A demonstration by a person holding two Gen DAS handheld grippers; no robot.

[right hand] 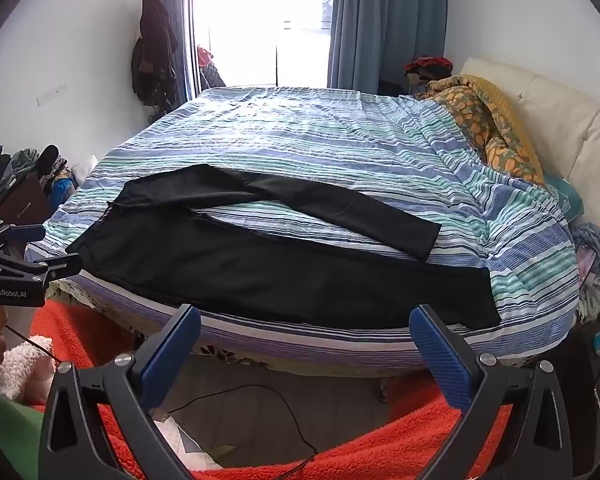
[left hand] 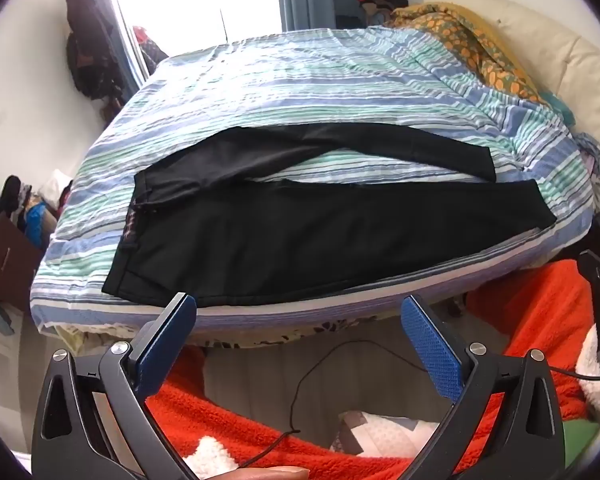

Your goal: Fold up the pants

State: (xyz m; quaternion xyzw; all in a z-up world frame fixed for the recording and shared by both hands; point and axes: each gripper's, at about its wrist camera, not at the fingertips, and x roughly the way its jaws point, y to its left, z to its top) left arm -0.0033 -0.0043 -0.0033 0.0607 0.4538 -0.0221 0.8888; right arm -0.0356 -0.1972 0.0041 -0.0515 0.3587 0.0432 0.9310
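Black pants (left hand: 300, 236) lie flat on the striped bed (left hand: 300, 80), waistband to the left, the two legs spread apart in a V toward the right. They also show in the right wrist view (right hand: 260, 268). My left gripper (left hand: 298, 308) is open and empty, held off the bed's near edge just below the waist part. My right gripper (right hand: 304, 320) is open and empty, off the near edge below the lower leg. The left gripper also shows at the left edge of the right wrist view (right hand: 56, 248).
An orange patterned blanket (right hand: 488, 120) and a cream headboard (right hand: 572, 128) are at the right. Red fleece (left hand: 540, 312) and a black cable (left hand: 312, 380) lie on the floor before the bed. Clutter and a brown box (left hand: 4, 264) stand at the left.
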